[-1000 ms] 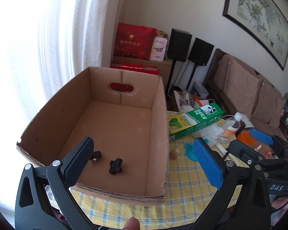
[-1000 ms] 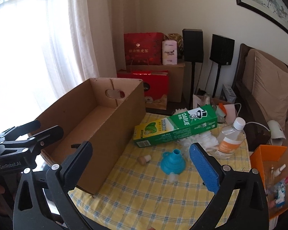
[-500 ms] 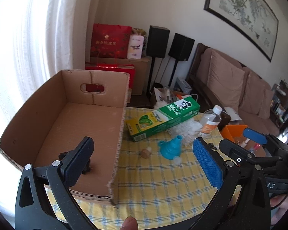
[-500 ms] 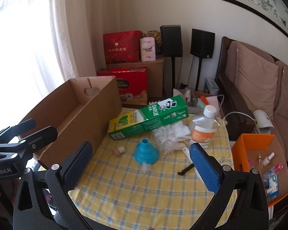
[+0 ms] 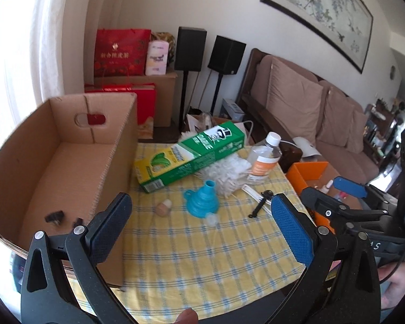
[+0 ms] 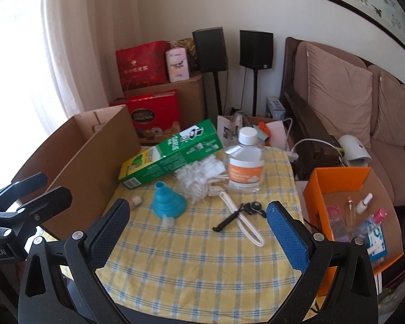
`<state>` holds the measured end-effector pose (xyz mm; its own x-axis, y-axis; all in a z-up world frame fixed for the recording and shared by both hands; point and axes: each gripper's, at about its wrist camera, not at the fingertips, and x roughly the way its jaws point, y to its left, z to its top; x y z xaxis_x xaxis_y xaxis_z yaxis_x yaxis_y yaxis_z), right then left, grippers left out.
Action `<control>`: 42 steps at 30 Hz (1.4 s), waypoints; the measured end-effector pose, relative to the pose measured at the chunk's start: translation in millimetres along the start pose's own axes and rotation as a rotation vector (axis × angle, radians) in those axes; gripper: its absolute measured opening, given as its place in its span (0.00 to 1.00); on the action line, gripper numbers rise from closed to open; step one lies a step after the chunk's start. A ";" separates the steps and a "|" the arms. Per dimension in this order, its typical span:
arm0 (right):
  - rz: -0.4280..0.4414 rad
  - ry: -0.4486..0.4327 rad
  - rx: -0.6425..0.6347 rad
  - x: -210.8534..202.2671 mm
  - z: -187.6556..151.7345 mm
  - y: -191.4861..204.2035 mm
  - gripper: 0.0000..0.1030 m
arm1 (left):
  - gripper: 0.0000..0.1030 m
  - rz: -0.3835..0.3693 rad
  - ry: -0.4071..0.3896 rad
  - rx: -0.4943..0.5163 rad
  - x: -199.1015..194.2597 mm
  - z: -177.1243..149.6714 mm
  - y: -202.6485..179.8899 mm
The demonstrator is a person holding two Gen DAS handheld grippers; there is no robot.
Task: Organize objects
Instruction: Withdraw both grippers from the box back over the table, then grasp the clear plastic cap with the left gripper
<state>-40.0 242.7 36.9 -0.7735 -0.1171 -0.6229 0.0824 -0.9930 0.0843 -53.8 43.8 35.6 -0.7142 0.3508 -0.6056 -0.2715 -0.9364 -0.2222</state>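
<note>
A big cardboard box (image 5: 67, 159) (image 6: 94, 156) stands at the table's left with two small black parts (image 5: 55, 216) on its floor. On the yellow checked cloth (image 6: 202, 251) lie a green toothpaste carton (image 5: 191, 154) (image 6: 170, 154), a blue funnel (image 5: 203, 199) (image 6: 167, 199), a small cork stopper (image 5: 163, 206) (image 6: 136, 201), a white duster (image 6: 199, 178), a clear bottle with an orange label (image 6: 245, 162) and a black tool (image 6: 240, 213). My left gripper (image 5: 202, 232) and my right gripper (image 6: 199, 232) both hover open and empty above the cloth's near side.
An orange box (image 6: 348, 210) with small bottles stands off the table's right edge. A brown sofa (image 6: 364, 102) runs along the right wall. Red gift bags (image 6: 143, 67), cardboard boxes and two black speakers (image 6: 210, 50) stand behind the table by the curtain.
Both cameras have swung to the right, away from the cardboard box and toward the loose items on the cloth. Both grippers stay open and empty.
</note>
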 end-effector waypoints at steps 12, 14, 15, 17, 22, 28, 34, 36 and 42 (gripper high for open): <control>-0.026 0.034 0.034 9.7 -15.4 -29.5 0.99 | 1.00 0.023 0.049 0.070 33.8 -20.2 -25.5; -0.029 0.039 0.031 11.9 -17.3 -30.8 0.99 | 1.00 0.024 0.057 0.068 40.8 -23.3 -28.3; -0.033 0.041 0.031 12.8 -17.9 -31.6 0.99 | 1.00 0.027 0.067 0.072 46.4 -25.8 -30.4; -0.044 0.039 0.031 14.2 -18.8 -34.1 0.99 | 1.00 0.034 0.080 0.081 55.0 -29.9 -33.3; -0.055 0.034 0.052 15.7 -20.2 -46.0 0.99 | 0.99 0.063 0.090 0.092 79.0 -38.8 -36.7; -0.050 0.048 0.069 22.6 -24.7 -54.4 0.98 | 0.96 0.047 0.116 0.076 115.0 -44.6 -31.3; -0.050 0.076 0.080 36.2 -30.8 -61.0 0.97 | 0.74 0.091 0.203 0.082 154.9 -52.4 -30.2; -0.050 0.086 0.089 41.3 -32.5 -64.1 0.96 | 0.63 0.108 0.221 0.091 164.2 -55.4 -32.0; -0.048 0.102 0.098 49.4 -35.0 -67.3 0.96 | 0.40 0.126 0.266 0.092 179.9 -60.8 -34.2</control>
<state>-61.8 303.3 -26.8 -0.7070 -0.0749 -0.7032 -0.0193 -0.9920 0.1251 -133.8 138.6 -112.2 -0.5557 0.2069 -0.8052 -0.2577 -0.9637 -0.0698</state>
